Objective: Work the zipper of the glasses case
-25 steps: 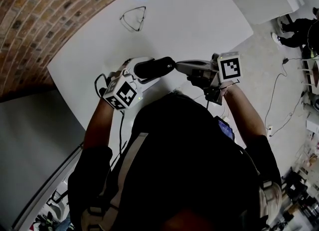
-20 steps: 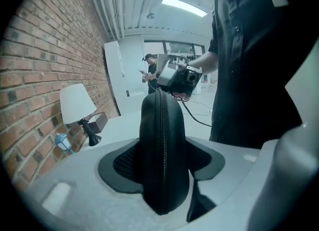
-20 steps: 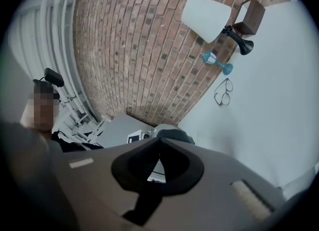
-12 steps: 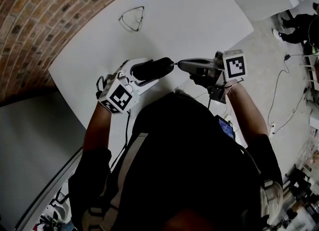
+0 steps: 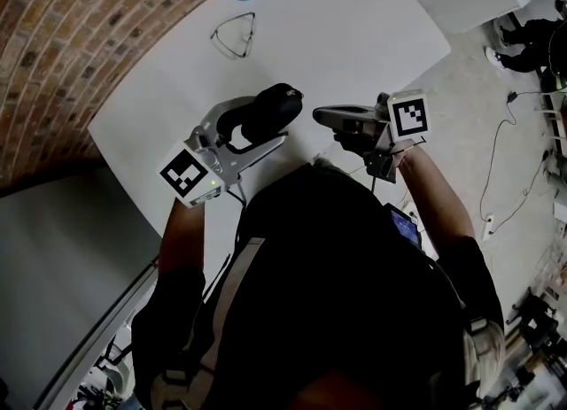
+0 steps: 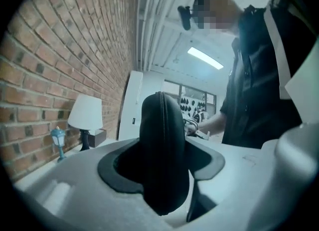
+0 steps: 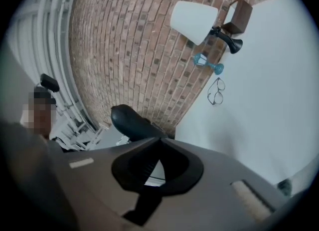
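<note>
The black glasses case (image 5: 266, 109) is up in the air, just above the near edge of the white bench (image 5: 354, 36). The left tongs (image 5: 255, 127) are clamped on its middle, one jaw on each side. The zipper (image 6: 160, 120) runs along the top of the case and looks closed, and I cannot see its little pull. Just beside the right end of the case are the right tongs (image 5: 319, 116), closed tight with nothing in them. I cannot tell if they touch the case. Far behind the case, a pair of glasses (image 5: 236, 32) lies on the bench, and past that stand a lamp (image 7: 194, 21) and a small blue thing (image 7: 207, 63). I think the pull is tiny, so the right tongs could miss it. A hard tug could also twist the case or pull it out of the left tongs. I cannot read any words anywhere; the cubes only have black and white squares.
</note>
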